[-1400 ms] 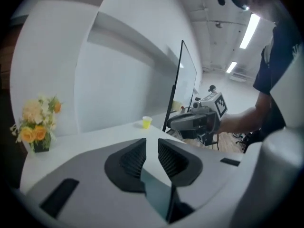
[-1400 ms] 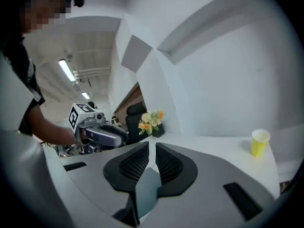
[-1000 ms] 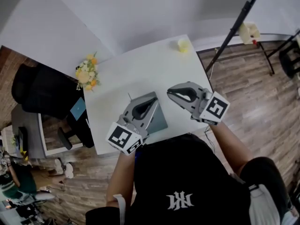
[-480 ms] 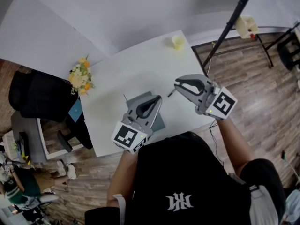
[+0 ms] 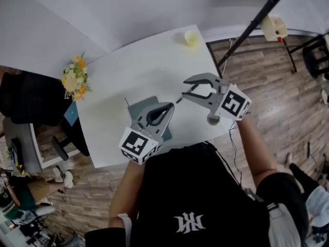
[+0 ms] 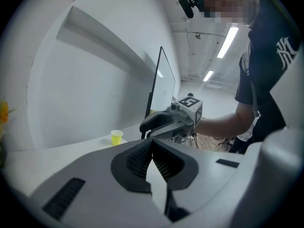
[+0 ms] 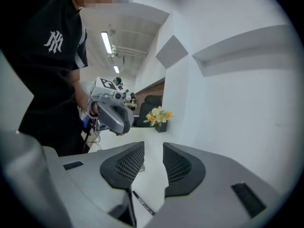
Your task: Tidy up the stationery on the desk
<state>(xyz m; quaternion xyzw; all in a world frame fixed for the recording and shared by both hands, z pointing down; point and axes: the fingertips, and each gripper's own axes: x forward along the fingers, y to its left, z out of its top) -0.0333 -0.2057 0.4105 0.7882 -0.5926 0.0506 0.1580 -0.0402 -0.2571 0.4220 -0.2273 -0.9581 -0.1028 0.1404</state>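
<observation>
A black pen [image 5: 180, 98] lies on the white desk [image 5: 139, 66], just below the tips of my right gripper [image 5: 186, 86]. In the right gripper view the pen [image 7: 142, 203] shows low between the jaws of that gripper [image 7: 153, 148], which stand open with nothing in them. A grey pad [image 5: 134, 108] lies near the desk's front edge. My left gripper [image 5: 171, 106] hovers over its right part. In the left gripper view that gripper [image 6: 152, 144] is shut, pads meeting at the tips, holding nothing.
A yellow cup [image 5: 191, 37] stands at the desk's far right corner and a flower bunch [image 5: 72, 78] at its left edge. A black stand pole [image 5: 252, 24] slants over the wooden floor on the right. A dark office chair [image 5: 25, 99] is left of the desk.
The head view has shifted. My right gripper has drawn back a little, uncovering the black pen by its tips. The left gripper stays over the grey pad.
</observation>
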